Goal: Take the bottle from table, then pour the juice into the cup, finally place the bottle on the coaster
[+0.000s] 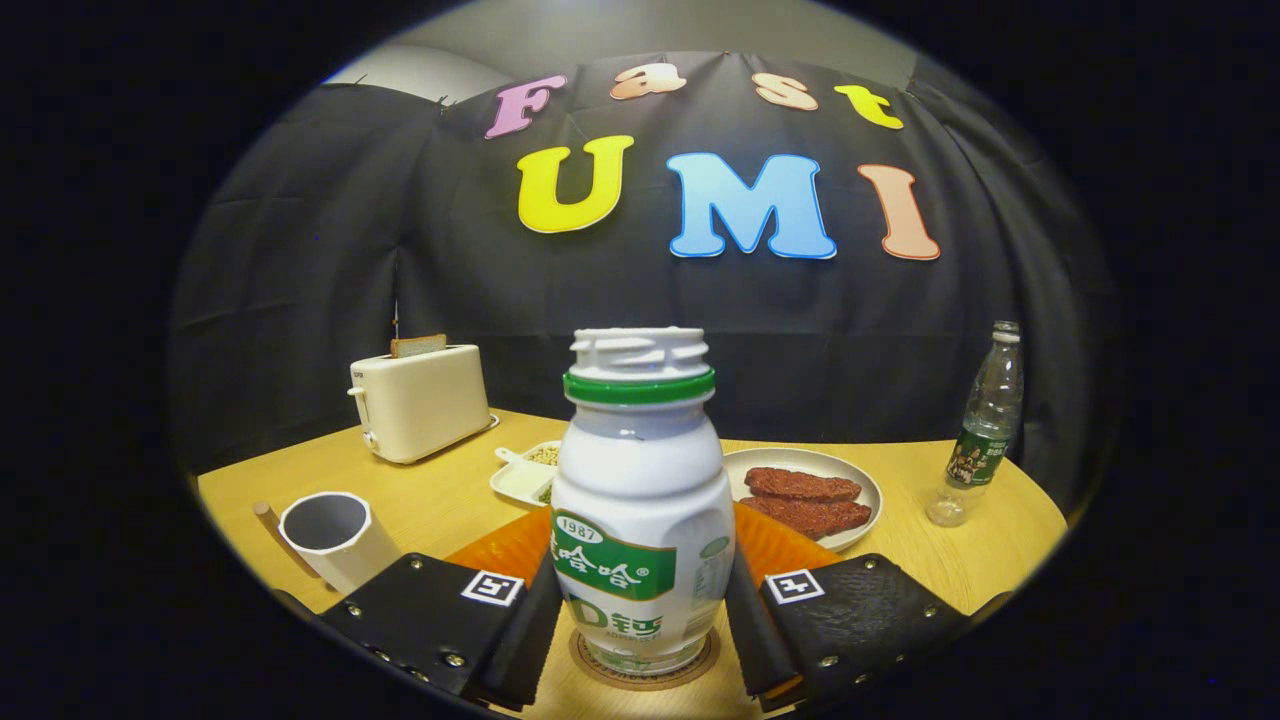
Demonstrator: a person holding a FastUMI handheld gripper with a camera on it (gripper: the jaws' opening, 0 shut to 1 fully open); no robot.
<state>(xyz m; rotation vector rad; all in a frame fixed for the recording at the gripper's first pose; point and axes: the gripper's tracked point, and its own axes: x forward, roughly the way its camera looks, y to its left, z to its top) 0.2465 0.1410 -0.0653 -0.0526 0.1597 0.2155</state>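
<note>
The gripper (640, 610) had two broad, flat fingers (420, 610) with a textured covering, each studded with small round metal screws (455, 660) and bearing a square black-and-white marker tag (492, 588) near its inner edge.

The white bottle (640, 500) bears "1987" on its green label band, with a large green "D" lower down.

White bottle (642, 500); green collar

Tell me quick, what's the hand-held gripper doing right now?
Hand-held gripper: both fingers sit against the sides of the white bottle, which stands upright on the round coaster; it looks closed on the bottle.
</note>
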